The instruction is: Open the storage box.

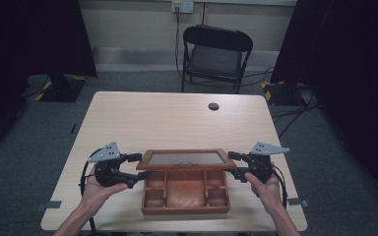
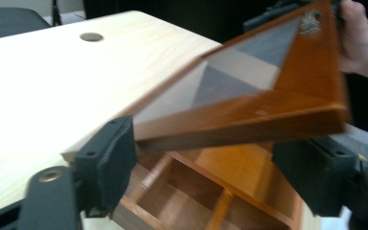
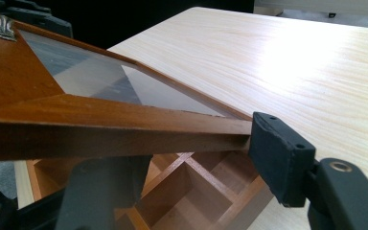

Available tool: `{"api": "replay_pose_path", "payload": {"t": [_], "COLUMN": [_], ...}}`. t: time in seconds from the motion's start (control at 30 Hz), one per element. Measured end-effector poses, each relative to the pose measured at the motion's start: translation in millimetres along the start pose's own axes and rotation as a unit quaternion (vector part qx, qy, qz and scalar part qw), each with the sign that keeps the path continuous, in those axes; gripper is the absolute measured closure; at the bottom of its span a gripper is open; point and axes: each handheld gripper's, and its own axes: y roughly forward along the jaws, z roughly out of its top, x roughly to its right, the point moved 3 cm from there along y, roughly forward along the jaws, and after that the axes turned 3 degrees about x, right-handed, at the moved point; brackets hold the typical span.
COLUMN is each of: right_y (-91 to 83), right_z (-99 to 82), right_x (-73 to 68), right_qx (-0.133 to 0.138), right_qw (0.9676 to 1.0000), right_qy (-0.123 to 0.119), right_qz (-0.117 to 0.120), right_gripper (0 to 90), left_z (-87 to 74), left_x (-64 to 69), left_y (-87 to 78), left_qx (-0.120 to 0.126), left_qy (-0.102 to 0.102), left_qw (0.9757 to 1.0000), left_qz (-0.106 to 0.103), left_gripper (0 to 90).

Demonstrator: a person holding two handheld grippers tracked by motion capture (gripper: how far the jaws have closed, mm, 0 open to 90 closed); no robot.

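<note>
Left gripper [image 1: 139, 166]: jaws part open, one pad laid against the lid's left edge; a full clamp cannot be told through the blur
Right gripper [image 1: 232, 164]: jaws pressed on the lid's right edge
Glass lid [image 1: 186, 159]: raised, tilted over the wooden box [image 1: 185, 196]
Box: set at the table's [image 1: 167, 120] near edge
</note>
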Motion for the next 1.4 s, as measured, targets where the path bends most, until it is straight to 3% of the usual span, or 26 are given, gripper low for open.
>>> {"api": "replay_pose_path", "payload": {"t": [0.1,0.23,0.4,0.5,0.6,0.77,1.0,1.4], "right_y": [0.6,0.9,1.6,2.1,2.8,4.9,11.2,22.3], "right_z": [1.6,3.5,6.0,7.4,7.9,9.7,13.6,22.0], "right_x": [1.1,2.5,4.4,5.6,6.7,9.9,13.1,21.7], "right_qx": [0.002,0.004,0.004,0.007,0.009,0.010,0.013,0.032], "right_qw": [1.0000,1.0000,1.0000,0.9999,0.9999,0.9999,0.9999,0.9994], "right_qy": [0.000,0.000,0.000,0.001,0.003,0.004,0.001,0.013], "right_qz": [0.002,0.004,0.008,0.009,0.010,0.008,0.008,0.009], "right_gripper": [40.3,40.3,40.3,40.2,39.1,34.3,36.6,38.4], "left_z": [0.7,1.2,8.7,13.3,16.6,20.1,24.1,29.9], "left_x": [-6.3,-9.1,-5.5,-1.6,-0.1,1.9,-6.7,-18.7], "left_y": [2.7,6.2,14.2,21.0,25.2,29.7,32.5,38.7], "left_qx": [0.008,0.009,-0.002,-0.008,-0.008,-0.007,-0.006,0.012], "left_qy": [-0.006,-0.006,0.017,0.038,0.046,0.073,0.057,0.027], "left_qw": [0.9999,0.9999,0.9999,0.9992,0.9989,0.9972,0.9983,0.9995], "left_qz": [0.007,0.007,-0.002,0.000,-0.002,0.015,-0.003,-0.009], "left_gripper": [29.7,29.0,31.0,36.6,43.4,49.1,50.5,50.8]}}
